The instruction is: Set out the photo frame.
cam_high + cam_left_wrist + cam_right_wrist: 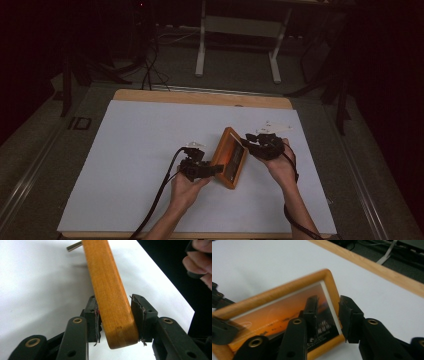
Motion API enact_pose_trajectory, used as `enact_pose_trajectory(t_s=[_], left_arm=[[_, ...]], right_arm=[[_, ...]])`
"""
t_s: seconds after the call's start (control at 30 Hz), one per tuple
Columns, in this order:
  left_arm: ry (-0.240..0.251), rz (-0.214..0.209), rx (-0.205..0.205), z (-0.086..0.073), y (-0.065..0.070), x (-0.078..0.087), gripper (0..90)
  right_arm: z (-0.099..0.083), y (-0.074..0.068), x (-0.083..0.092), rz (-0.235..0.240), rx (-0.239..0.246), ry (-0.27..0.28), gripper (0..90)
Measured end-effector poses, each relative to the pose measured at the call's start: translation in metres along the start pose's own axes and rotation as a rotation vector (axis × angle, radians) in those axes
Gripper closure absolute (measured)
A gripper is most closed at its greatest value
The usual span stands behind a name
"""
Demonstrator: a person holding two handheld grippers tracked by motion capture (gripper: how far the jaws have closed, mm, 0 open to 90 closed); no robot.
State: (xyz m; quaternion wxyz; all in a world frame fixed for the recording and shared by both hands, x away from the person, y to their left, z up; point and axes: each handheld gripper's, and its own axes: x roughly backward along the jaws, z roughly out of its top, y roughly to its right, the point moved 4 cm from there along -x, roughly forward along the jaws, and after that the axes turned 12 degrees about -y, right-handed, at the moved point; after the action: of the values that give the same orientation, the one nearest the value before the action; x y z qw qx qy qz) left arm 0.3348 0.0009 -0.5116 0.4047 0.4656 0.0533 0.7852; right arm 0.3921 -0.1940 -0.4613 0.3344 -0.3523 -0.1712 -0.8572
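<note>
High view: fixed overhead on the person's side, looks forward and down, takes in the whole table (150,130) plus floor beyond. Left gripper view: very close, looks edge-on along the picture frame (110,290). Right gripper view: close, faces the frame's front, table's far edge behind. All three share the frame and the white tabletop.

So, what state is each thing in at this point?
Frame: propped up off the table, tilted, picture side toward the right gripper.
Left gripper: shut on the frame's wooden edge, pads on both faces.
Right gripper: open, jaws astride the frame's end rail, a gap showing at one pad.
Stand leg: sticking out behind the frame.
</note>
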Motion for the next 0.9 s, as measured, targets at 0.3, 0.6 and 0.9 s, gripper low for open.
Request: enact_pose_trajectory(t_s=[0.3,0.6,0.9], left_arm=[[0.025,0.072,-0.136,0.008,0.030,-0.007,67.3],[0.013,0.140,-0.296,0.012,0.058,-0.017,68.9],[0.018,0.140,-0.332,0.013,0.062,-0.021,68.8]], right_arm=[[-0.003,0.002,0.026,-0.023,-0.011,0.047,61.1],[-0.013,0.008,0.041,-0.059,-0.026,0.069,79.0],[-0.027,0.011,0.047,-0.098,-0.010,0.046,89.9]])
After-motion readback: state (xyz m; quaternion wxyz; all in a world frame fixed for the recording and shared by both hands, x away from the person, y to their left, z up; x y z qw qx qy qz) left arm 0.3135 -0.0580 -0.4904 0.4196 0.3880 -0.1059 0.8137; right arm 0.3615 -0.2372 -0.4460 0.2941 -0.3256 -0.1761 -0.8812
